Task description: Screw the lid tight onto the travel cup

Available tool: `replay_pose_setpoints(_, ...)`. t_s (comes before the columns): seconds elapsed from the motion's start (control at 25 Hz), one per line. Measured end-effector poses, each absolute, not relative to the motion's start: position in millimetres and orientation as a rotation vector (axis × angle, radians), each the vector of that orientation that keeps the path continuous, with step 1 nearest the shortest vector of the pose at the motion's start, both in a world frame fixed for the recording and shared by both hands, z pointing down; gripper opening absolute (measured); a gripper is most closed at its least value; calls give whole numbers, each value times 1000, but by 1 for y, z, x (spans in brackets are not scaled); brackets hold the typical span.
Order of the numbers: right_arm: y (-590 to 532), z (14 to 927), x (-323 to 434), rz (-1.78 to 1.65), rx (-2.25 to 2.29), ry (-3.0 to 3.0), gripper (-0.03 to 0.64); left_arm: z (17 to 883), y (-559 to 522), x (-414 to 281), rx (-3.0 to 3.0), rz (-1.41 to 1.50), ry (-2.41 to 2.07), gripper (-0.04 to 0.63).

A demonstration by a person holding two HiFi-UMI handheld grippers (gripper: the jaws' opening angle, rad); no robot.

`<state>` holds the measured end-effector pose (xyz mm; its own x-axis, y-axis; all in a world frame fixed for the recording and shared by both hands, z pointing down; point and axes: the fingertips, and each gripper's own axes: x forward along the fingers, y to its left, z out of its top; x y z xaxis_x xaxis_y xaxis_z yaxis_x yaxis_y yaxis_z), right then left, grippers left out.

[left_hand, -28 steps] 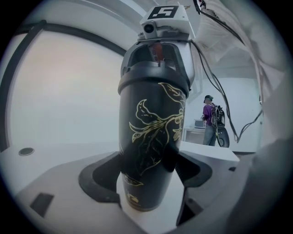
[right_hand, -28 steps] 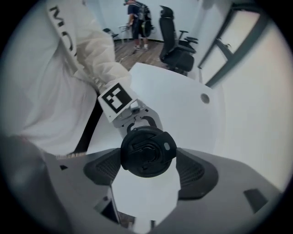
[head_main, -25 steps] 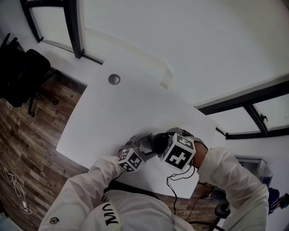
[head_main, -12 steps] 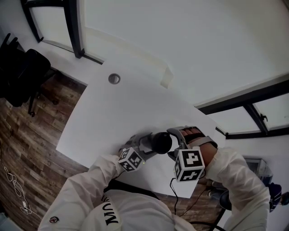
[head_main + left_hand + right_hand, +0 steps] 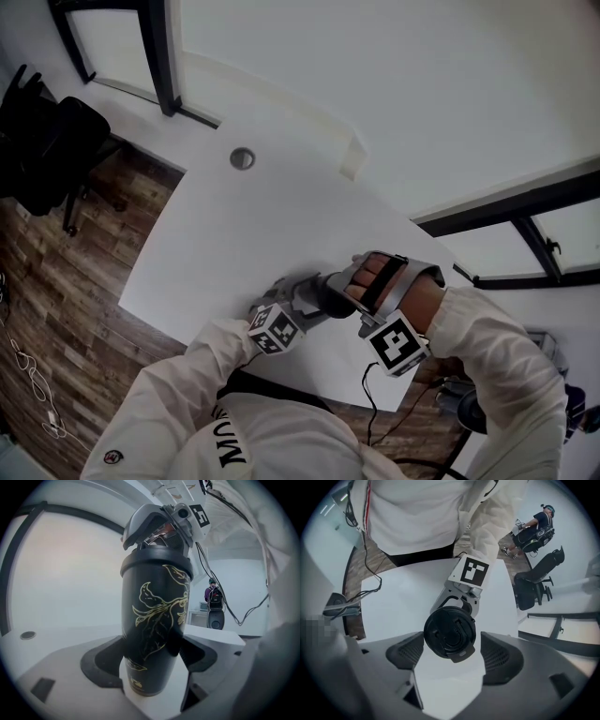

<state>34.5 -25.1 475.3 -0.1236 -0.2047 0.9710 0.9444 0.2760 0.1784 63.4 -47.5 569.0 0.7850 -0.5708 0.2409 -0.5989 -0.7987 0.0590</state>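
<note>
Obs.: the travel cup [image 5: 154, 620], black with a gold leaf print, stands on the white surface [image 5: 234, 225] close to the person's body, nearly upright with its top leaning a little.

Left hand-held gripper [image 5: 152, 665] comes in from the side, roughly level. Its two pads are closed against the lower body of the cup, one on each flank, bracing it.

Right hand-held gripper [image 5: 452, 653] hangs directly above and points steeply down. Its view looks almost straight along the cup's long axis onto the top of the lid [image 5: 450, 632]. The jaws are spread and straddle the lid. The lid sits closer to the pad at the left of that view, and a slim gap shows at the other pad, so I read no pinch yet.

Lid is seated on the rim, with no gap visible in the left gripper view. How tight the thread is cannot be told.

Judgement: the twist axis and the gripper axis nearly coincide. Next move needs the right jaws to close squarely on the lid's rim, then roll about that line while the left hand holds the body.
</note>
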Motion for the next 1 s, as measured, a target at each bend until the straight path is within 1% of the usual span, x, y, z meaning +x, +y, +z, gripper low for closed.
replay_pose_setpoints(0.12, -26, 483, 39, -1162, -815, -1291, 383, 568, -49, 63, 2841, 320, -940, 370)
replay_pose_setpoints(0.24, -25, 484, 38, -1021, -739, -1360, 383, 570, -48, 62, 2842, 318, -940, 370)
replay_pose_setpoints(0.88, -38, 484, 29, 160, 163, -1467, 382, 569, -49, 63, 2843, 328, -949, 370)
replay_pose_setpoints(0.92, -39, 483, 27, 184, 171, -1483, 380, 569, -49, 62, 2838, 324, -951, 370)
replay_pose_setpoints(1.0, -38, 480, 24, 119, 111, -1530, 380, 568, -50, 63, 2830, 317, -951, 370)
